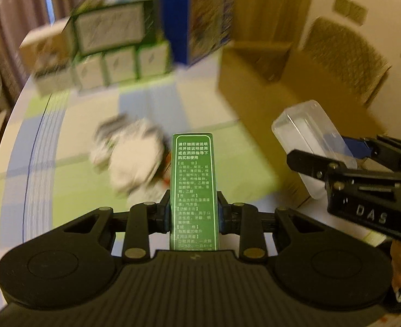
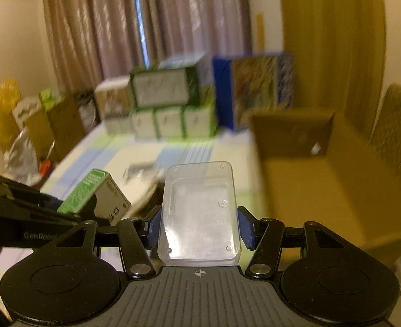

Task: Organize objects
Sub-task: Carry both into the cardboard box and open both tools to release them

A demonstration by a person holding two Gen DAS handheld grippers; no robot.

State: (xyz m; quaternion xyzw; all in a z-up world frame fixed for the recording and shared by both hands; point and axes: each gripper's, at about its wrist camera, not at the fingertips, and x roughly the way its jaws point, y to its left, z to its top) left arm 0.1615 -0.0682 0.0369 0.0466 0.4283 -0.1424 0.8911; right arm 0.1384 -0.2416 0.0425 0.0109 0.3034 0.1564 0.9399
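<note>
Checked tablecloth (image 1: 64, 169) below left hand-held gripper (image 1: 194, 215) clamping green box (image 1: 193, 188), right hand-held gripper (image 2: 199, 226) clamping clear case (image 2: 200, 212).

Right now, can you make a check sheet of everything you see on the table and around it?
Surface: table with a green, blue and white checked cover.
Job's things: green box held by the left gripper; clear plastic case held by the right gripper; open cardboard box on the right.
Clutter: blurred white bundle mid-table; stacked green and white boxes and a blue box at the far edge.
Grippers: both shut on their loads, raised off the table.
Cables: nothing seen.
Surroundings: curtains, chair, bags and boxes on the floor.
</note>
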